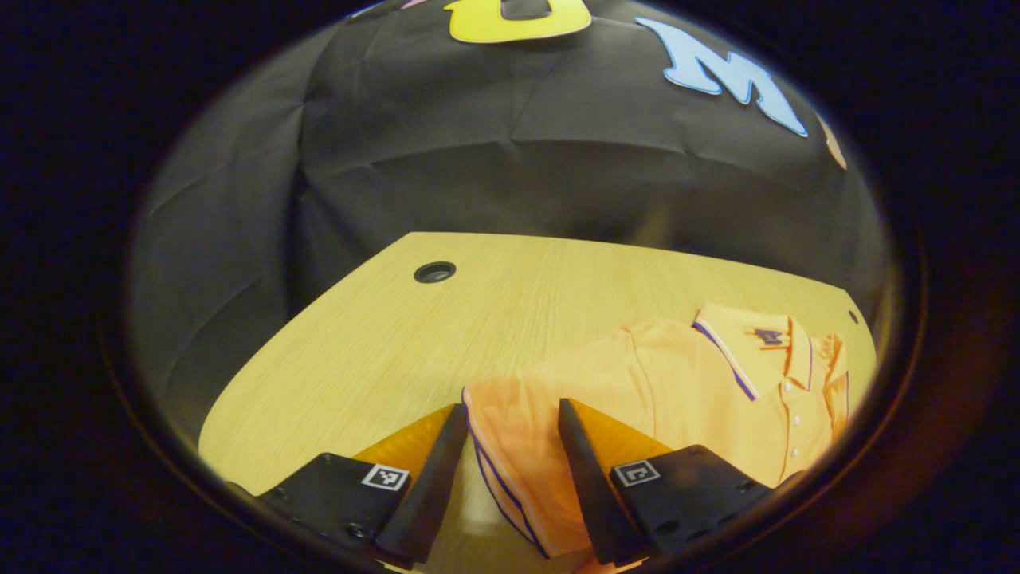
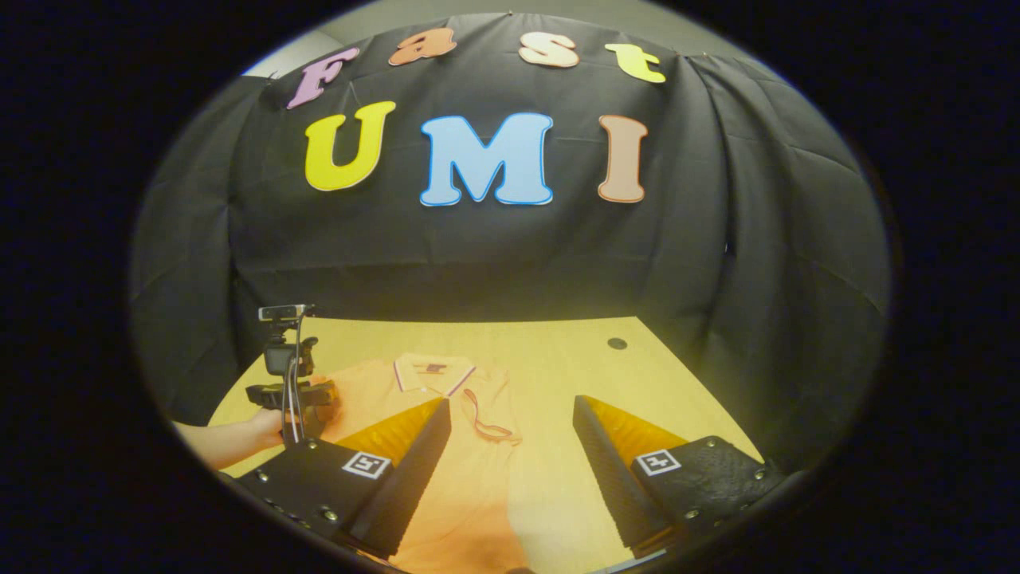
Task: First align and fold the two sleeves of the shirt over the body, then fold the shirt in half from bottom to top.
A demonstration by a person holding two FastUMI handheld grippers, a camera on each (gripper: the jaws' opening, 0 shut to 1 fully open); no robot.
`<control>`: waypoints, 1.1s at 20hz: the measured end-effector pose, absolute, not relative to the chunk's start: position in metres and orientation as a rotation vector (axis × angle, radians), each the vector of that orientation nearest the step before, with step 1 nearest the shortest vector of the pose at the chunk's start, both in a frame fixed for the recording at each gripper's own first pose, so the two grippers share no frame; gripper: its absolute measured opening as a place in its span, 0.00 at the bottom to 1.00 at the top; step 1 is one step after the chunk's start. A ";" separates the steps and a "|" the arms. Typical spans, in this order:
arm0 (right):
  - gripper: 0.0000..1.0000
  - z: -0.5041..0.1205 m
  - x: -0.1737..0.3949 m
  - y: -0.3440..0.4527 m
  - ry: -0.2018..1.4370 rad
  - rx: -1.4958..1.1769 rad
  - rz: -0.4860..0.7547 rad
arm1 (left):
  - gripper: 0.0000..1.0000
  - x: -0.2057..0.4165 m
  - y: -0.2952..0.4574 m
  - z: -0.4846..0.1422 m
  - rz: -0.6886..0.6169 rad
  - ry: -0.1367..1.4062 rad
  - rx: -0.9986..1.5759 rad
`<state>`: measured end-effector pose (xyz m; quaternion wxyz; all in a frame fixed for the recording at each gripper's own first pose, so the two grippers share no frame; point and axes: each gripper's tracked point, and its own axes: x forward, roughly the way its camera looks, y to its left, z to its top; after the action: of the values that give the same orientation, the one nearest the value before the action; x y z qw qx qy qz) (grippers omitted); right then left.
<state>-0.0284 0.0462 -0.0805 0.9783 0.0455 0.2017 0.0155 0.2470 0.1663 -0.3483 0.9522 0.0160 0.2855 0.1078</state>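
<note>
A: Biggest first: what is everything on?

B: A wooden table point(image 1: 382, 351), pale grain, rounded edge, with a round cable hole point(image 1: 434, 272) toward the back. Black cloth hangs behind it in creases.

A: And the shirt?

B: An orange polo shirt point(image 1: 685, 391) lies flat on the table, collar toward the far side. The collar and sleeve cuffs carry a thin dark-and-white stripe, and small white buttons run down the placket. The knit looks fine and slightly sheer at the sleeve.

A: The left gripper?

B: In the left gripper view the left gripper point(image 1: 510, 454) stands wide open, its two wedge-shaped fingers on either side of the shirt's left sleeve point(image 1: 514, 446). The sleeve lies in the gap. I cannot tell whether either finger touches the fabric.

A: The right gripper?

B: In the right gripper view the right gripper point(image 2: 510, 454) is also spread wide, holding nothing, poised over the lower body of the shirt. The finger faces are ribbed, and each finger block bears a small square marker.

A: Anything one view adds?

B: The right gripper view takes in the whole garment, its right sleeve point(image 2: 490, 414) already lying inward over the chest, and the left gripper at the shirt's far edge, held by a hand point(image 2: 263, 426).
</note>
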 end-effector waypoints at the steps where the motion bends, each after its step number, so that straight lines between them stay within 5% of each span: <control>1: 0.96 -0.081 -0.030 0.044 0.409 0.099 0.026 | 0.67 0.248 0.166 -0.350 0.224 0.579 0.036; 3: 0.96 -0.085 -0.033 0.043 0.417 0.107 0.019 | 0.43 0.248 0.164 -0.351 0.201 0.587 0.053; 4: 0.96 -0.088 -0.033 0.041 0.420 0.108 0.015 | 0.43 0.249 0.163 -0.350 0.205 0.586 0.068; 5: 0.96 -0.089 -0.034 0.040 0.423 0.110 0.013 | 0.17 0.250 0.162 -0.348 0.197 0.600 0.101; 7: 0.96 -0.090 -0.035 0.039 0.426 0.115 0.010 | 0.10 0.250 0.155 -0.347 0.185 0.620 0.141; 22: 0.96 -0.121 -0.040 0.058 0.475 0.192 -0.025 | 0.10 0.248 0.063 -0.306 0.010 0.568 0.257</control>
<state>-0.0398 0.0578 -0.1209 0.9672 0.0950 0.2351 -0.0123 0.2476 0.0631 -0.3065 0.9518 0.1262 0.2796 0.0047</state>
